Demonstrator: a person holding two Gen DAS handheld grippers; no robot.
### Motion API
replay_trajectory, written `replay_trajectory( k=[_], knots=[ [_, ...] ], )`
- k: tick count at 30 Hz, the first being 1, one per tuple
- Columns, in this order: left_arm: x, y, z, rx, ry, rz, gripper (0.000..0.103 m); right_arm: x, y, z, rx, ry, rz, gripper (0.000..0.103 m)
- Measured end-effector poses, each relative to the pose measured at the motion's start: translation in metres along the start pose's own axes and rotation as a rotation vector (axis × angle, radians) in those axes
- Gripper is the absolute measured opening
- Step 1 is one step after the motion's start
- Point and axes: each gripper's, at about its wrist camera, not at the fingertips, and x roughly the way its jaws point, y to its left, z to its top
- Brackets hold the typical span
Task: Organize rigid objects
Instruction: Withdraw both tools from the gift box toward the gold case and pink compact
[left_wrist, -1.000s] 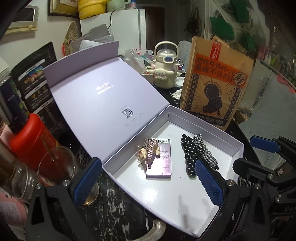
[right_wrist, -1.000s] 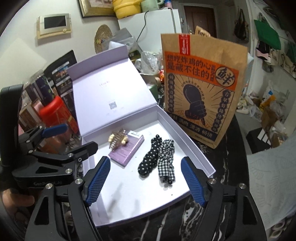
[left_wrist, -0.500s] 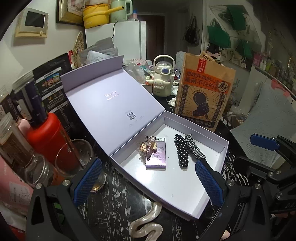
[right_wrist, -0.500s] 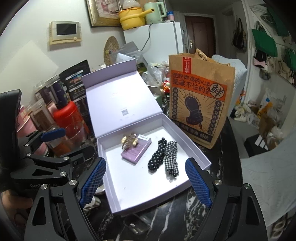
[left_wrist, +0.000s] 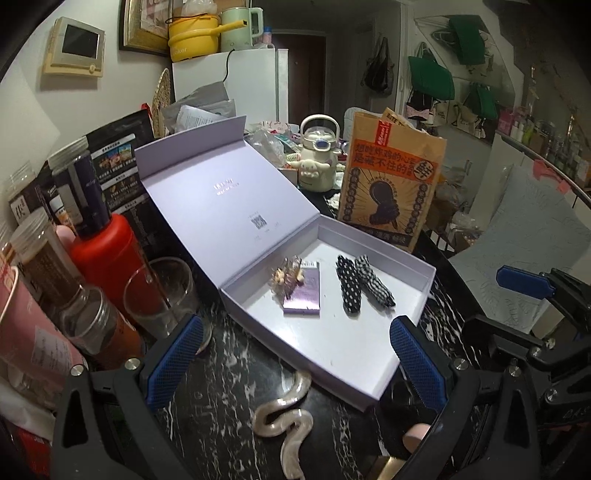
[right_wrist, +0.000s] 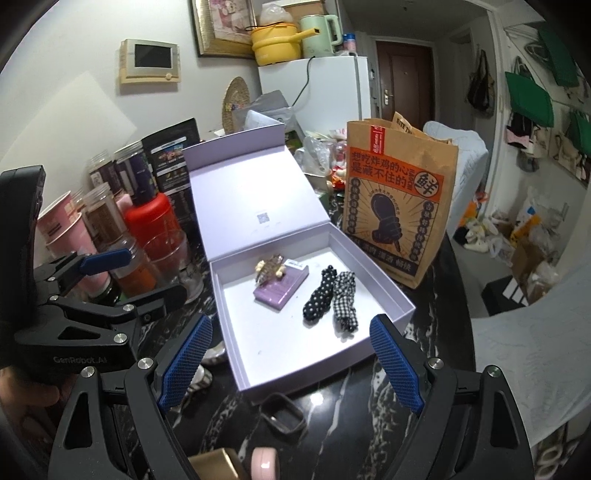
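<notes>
- Both hand-held grippers, left (left_wrist: 295, 360) and right (right_wrist: 291, 363), have pulled back from the lilac box (left_wrist: 373, 373), jaws wide apart, holding nothing.
- Ahead, inside the box: one claw clip (left_wrist: 287, 275), one purple packet (left_wrist: 303, 295), two scrunchies (left_wrist: 364, 290).
- Now visible between the left fingers: one pearly wavy clip (left_wrist: 286, 421) on the worktop (left_wrist: 221, 387).

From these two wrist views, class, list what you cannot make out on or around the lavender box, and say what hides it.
- Wavy pearly hair clip: left wrist view, lower end cut off by the frame edge; in the right wrist view the right gripper finger hides most of it.
- Pink-tipped object: right wrist view, cut by the bottom edge.
- Lid print of the lavender box: too small to read.
</notes>
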Motion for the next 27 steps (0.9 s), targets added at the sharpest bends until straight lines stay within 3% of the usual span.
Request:
replay_trajectory(
  k=[13, 19, 27],
  knots=[
    [-0.014, 0.002, -0.028, -0.016, 0.015, 0.037, 0.103, 0.001, 0.004, -0.032, 0.042, 0.042, 0.028, 0.088],
    [-0.012, 0.008, -0.047, -0.049, 0.057, 0.049, 0.103, 0.003, 0.007, -0.052, 0.049, 0.074, 0.037, 0.088],
    [-0.018, 0.012, -0.069, -0.072, 0.075, 0.051, 0.103, -0.005, 0.017, -0.067, 0.032, 0.065, 0.027, 0.088]
  ],
)
